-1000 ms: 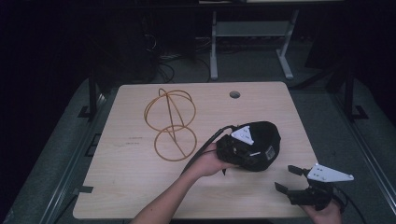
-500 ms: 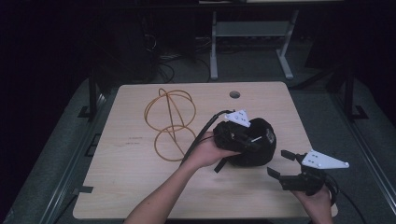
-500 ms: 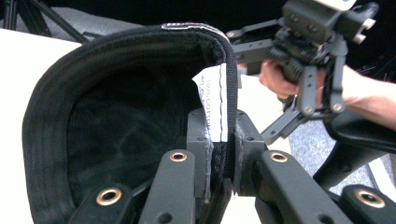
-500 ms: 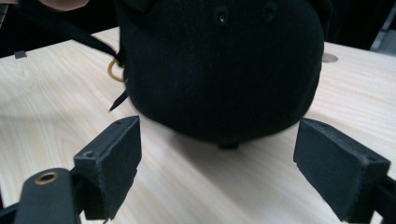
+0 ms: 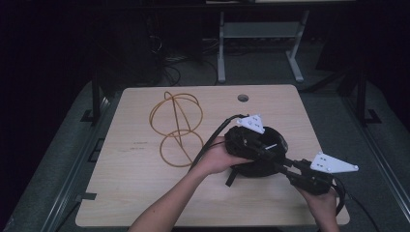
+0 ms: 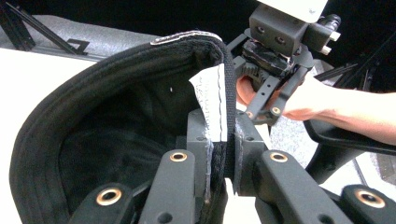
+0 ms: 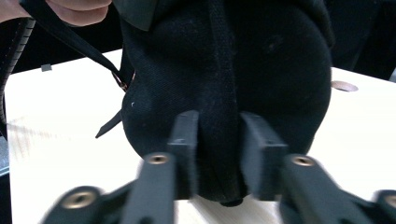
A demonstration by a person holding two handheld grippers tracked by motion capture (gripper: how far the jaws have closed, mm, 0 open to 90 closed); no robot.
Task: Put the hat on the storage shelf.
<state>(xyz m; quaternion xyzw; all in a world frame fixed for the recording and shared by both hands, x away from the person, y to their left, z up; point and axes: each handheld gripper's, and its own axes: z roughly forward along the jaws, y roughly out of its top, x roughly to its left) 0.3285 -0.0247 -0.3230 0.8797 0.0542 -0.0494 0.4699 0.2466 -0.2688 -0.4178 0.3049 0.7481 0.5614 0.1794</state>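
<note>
A black cap [image 5: 261, 169] sits at the right middle of the table, held up on its side. My left gripper [image 5: 268, 145] is shut on the cap's rim [image 6: 116, 56], its jaws clamping the band beside a white label [image 6: 212, 102]; the cap's hollow inside [image 6: 116, 130] faces it. My right gripper [image 5: 286, 164] comes in from the lower right, and its jaws are pressed on a fold of the cap's crown [image 7: 261, 60]. In the left gripper view the right gripper [image 6: 259, 112] shows just behind the rim. A thin black strap [image 7: 74, 42] hangs from the cap.
A yellow wire frame [image 5: 176, 123] of looped rings lies on the wooden table [image 5: 145, 193] to the left of the cap. A round hole [image 5: 242, 98] sits near the table's far edge. A metal stand and cables are on the dark floor beyond.
My right gripper has moved up and left from the table's front right corner onto the cap. My left gripper has shifted slightly left with the cap, turning it.
</note>
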